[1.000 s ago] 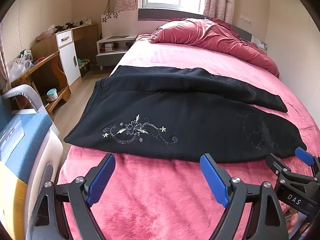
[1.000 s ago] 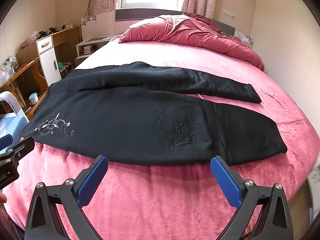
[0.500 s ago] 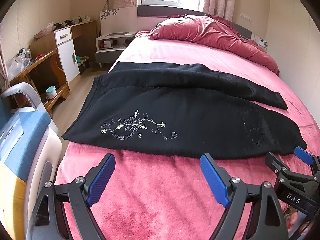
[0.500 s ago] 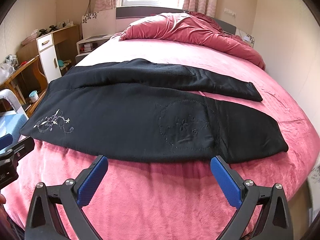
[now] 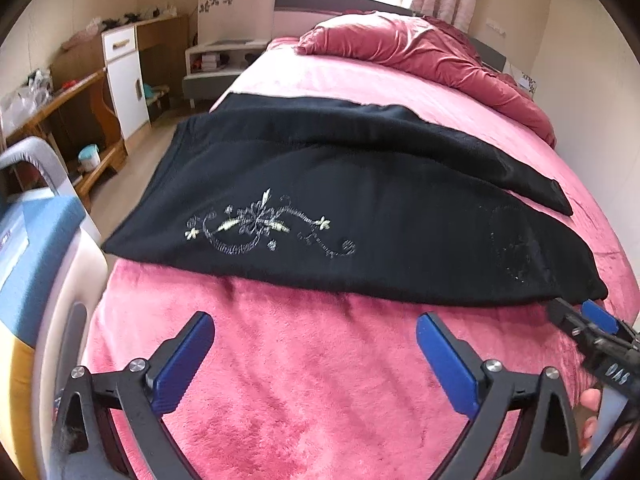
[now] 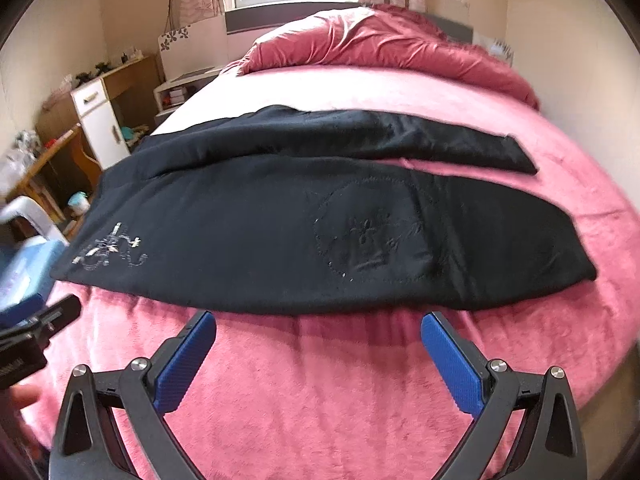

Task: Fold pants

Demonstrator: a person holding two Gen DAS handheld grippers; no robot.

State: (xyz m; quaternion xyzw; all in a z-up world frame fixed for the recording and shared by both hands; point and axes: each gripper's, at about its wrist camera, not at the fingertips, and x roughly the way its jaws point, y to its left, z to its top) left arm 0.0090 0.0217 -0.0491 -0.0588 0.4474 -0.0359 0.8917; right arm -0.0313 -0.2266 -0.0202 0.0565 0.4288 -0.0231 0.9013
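Black pants [image 5: 360, 200] with pale floral embroidery lie flat across the pink bed [image 5: 320, 380], waist to the left, the two legs running right and spread apart. They also show in the right wrist view [image 6: 280, 220]. My left gripper [image 5: 314, 344] is open and empty, a little above the blanket just short of the pants' near edge below the embroidery. My right gripper [image 6: 318, 344] is open and empty, close to the near edge of the near leg. The right gripper's tip shows in the left wrist view [image 5: 588, 320] near the leg's hem.
A crumpled pink duvet [image 5: 420, 56] lies at the bed's head. A wooden desk with a white cabinet [image 5: 120, 76] and a bedside shelf [image 5: 224, 60] stand left of the bed. A blue and white appliance [image 5: 36, 264] stands close at the left.
Both grippers have moved forward toward the pants' near edge, and the pants look larger and closer. Both stay open. The pants have not moved.
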